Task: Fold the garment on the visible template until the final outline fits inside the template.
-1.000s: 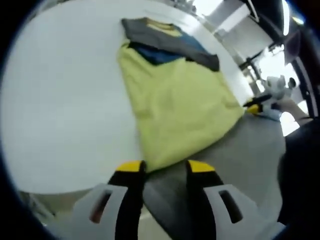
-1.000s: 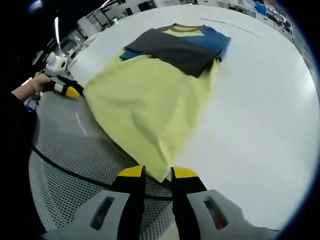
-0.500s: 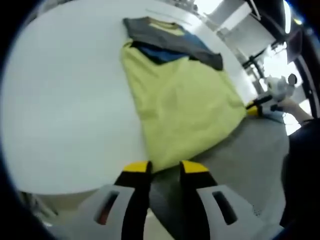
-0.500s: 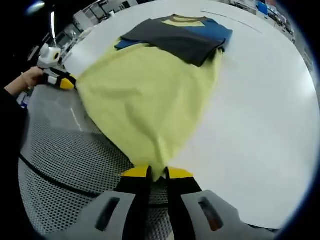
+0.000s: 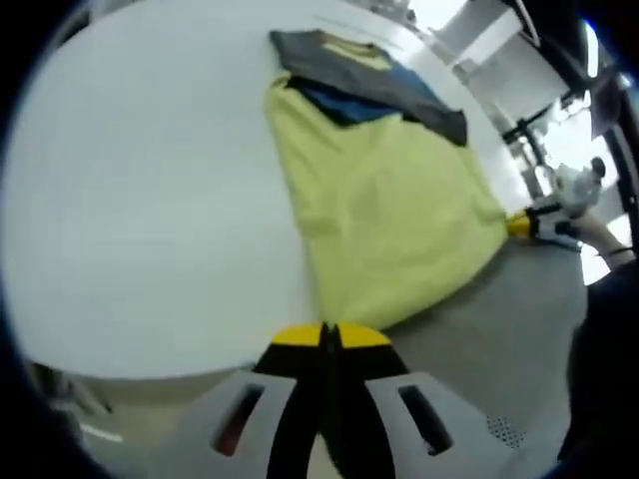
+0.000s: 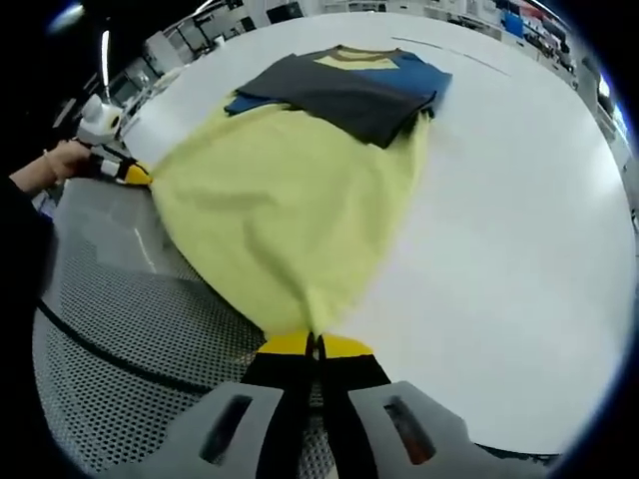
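Note:
A yellow garment lies on the white table, its grey and blue sleeves folded across the far end. Its near hem hangs over the table's edge. My left gripper is shut on one hem corner. My right gripper comes in from the right, pinching the other corner. In the right gripper view the yellow garment spreads from the folded sleeves down to my right gripper, shut on its corner. My left gripper holds the far-left corner there.
The white table stretches wide on the garment's outer sides. Below the table's edge is a grey perforated floor mat with a dark curved line. A person's hand holds the left gripper.
Both grippers' jaws have closed onto the hem corners, from apart to touching. Both views have shifted slightly with the hands, and the hem now looks pulled tauter.

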